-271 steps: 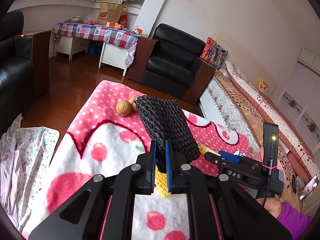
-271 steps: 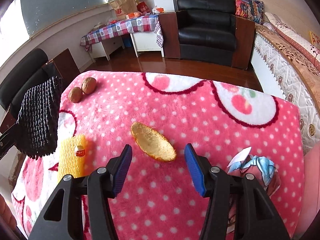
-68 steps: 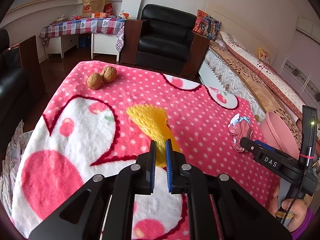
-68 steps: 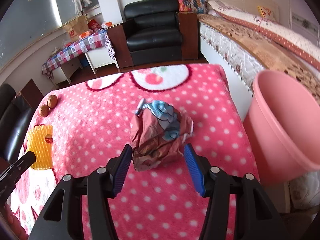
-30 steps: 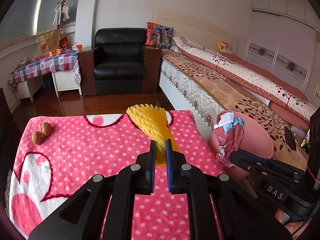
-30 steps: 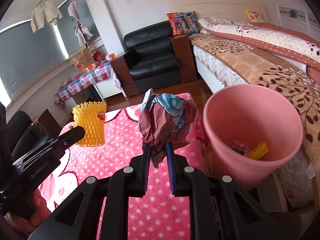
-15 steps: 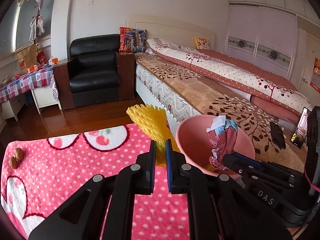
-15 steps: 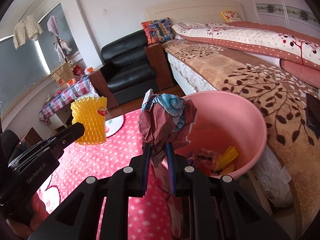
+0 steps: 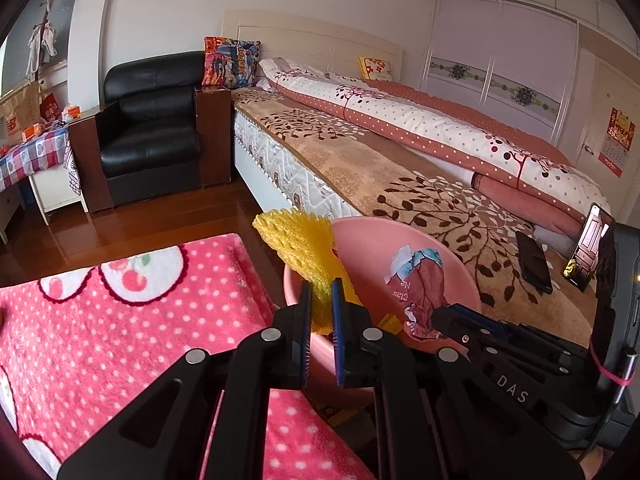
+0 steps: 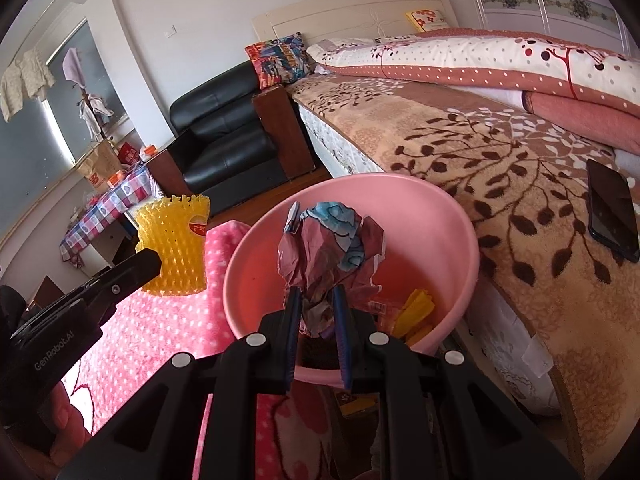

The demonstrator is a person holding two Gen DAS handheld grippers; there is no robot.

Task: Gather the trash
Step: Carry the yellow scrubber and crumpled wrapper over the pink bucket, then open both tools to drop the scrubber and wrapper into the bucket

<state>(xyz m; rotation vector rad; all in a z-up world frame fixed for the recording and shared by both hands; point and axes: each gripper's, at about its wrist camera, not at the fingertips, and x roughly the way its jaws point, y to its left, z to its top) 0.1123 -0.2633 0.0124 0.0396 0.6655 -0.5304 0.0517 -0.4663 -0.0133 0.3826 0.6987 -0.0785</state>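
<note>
My left gripper (image 9: 321, 296) is shut on a yellow foam fruit net (image 9: 298, 242) and holds it over the near rim of the pink bin (image 9: 460, 276). In the right wrist view the net (image 10: 174, 240) hangs just left of the bin (image 10: 400, 204). My right gripper (image 10: 316, 300) is shut on a crumpled maroon and blue wrapper (image 10: 332, 248) and holds it above the bin's opening; the wrapper also shows in the left wrist view (image 9: 420, 288). Yellow and clear scraps (image 10: 416, 308) lie in the bin's bottom.
The pink polka-dot blanket (image 9: 120, 320) covers the table beside the bin. A bed (image 9: 420, 160) with a brown leaf-pattern cover runs along the right, with a dark phone (image 10: 612, 212) on it. A black armchair (image 9: 152, 128) stands behind.
Both grippers have moved further right from the blanket to the bin. The wrapper now hangs over the bin's opening and the net reaches its rim.
</note>
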